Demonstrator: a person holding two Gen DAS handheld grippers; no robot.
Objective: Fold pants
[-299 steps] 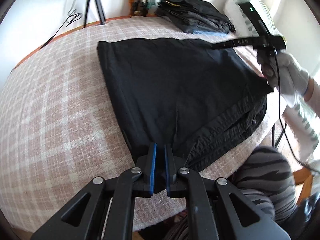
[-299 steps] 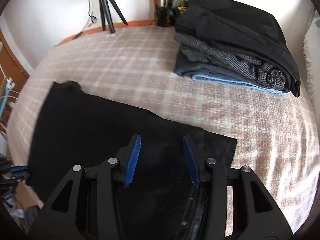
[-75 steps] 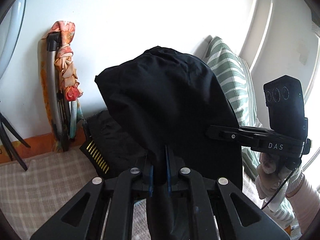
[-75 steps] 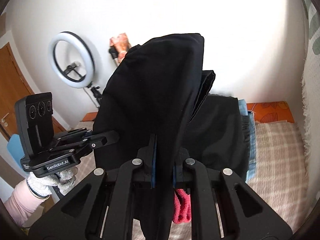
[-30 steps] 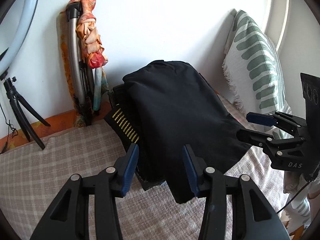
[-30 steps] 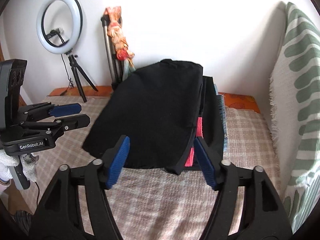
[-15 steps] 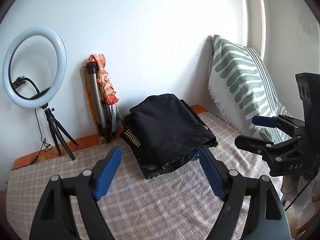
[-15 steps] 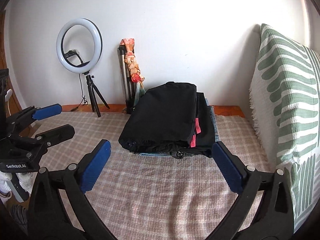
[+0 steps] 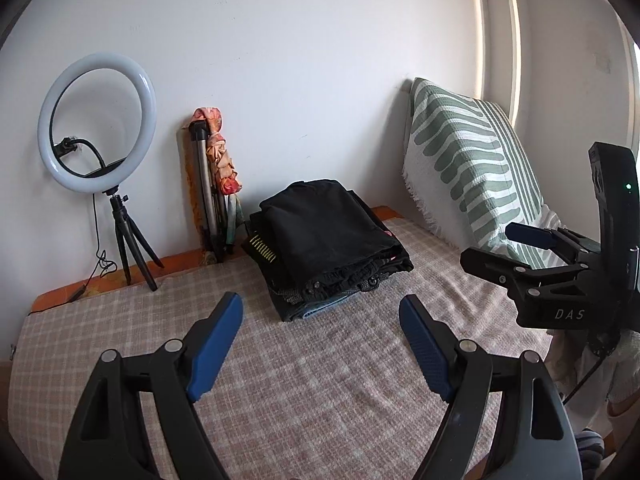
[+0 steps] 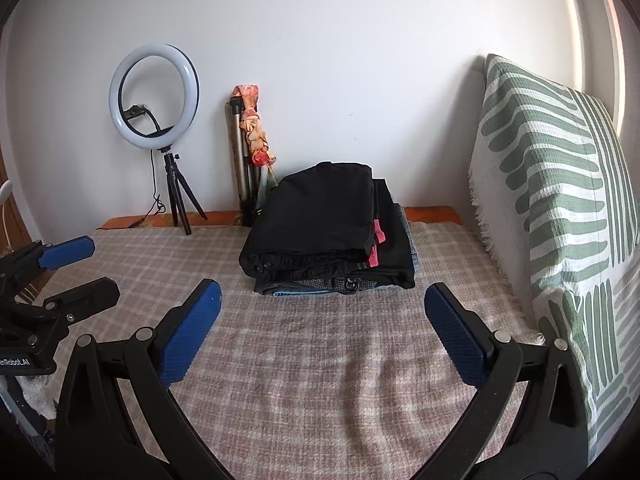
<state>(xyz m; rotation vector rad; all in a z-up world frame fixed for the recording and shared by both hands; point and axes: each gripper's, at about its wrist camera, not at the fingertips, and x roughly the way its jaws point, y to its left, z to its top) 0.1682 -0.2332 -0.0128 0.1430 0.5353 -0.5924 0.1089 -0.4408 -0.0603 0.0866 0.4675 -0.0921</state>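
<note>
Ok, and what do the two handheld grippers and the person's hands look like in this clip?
Both the left gripper and the right gripper are black, with angular arms, silver rivets and textured blue finger pads. The right one has white "DAS" lettering, a tall black camera block with a green light and a thin black cable. The left one reads "GenRobot.AI". White knit gloves cover the hands.

Ahead of my right claw (image 10: 320, 320) the checked pink bedcover (image 10: 320, 380) lies open; the stacked dark folded clothes (image 10: 328, 232) block beyond, green-striped white cushion (image 10: 560, 220) hemming its right.
</note>
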